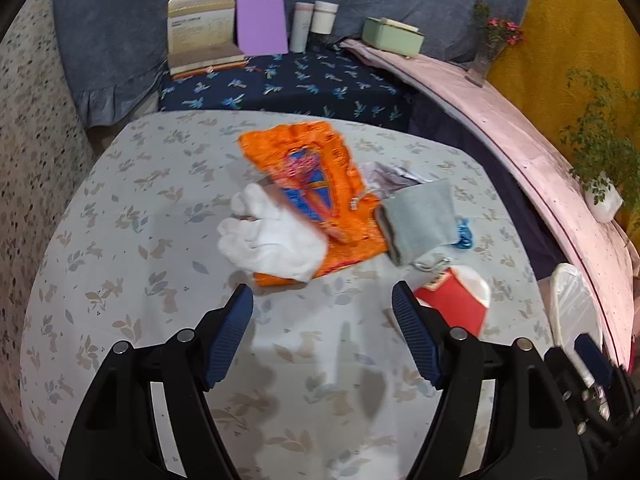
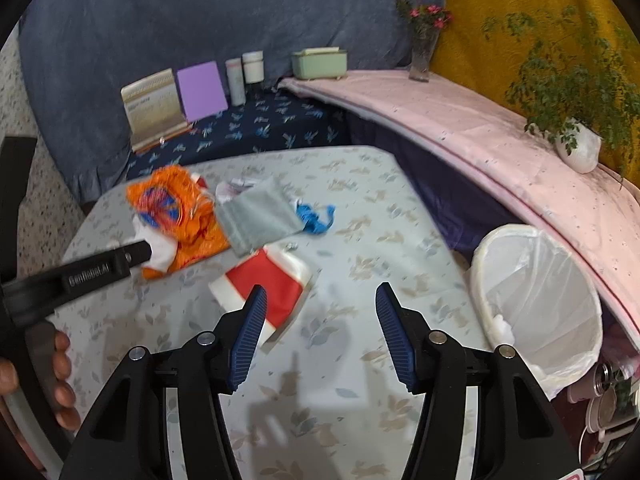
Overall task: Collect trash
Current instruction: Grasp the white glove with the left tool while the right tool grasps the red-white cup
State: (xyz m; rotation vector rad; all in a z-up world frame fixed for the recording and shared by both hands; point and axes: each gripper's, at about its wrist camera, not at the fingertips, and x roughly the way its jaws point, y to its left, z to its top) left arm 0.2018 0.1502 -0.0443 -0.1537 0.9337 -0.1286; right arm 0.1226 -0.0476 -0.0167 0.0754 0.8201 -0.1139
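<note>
Over the bench (image 2: pixel 360 216), my right gripper (image 2: pixel 318 300) hangs with jaws apart and empty, the red-and-white wrapper (image 2: pixel 276 288) just past its left finger. My left gripper (image 1: pixel 322 300) is likewise apart and empty, short of the white glove (image 1: pixel 272 240) and orange bag (image 1: pixel 316 176). I judge I'm at the approach; next, lower onto one piece, close, and carry it to the lined bin (image 2: pixel 536 292) beside the bench.
</note>
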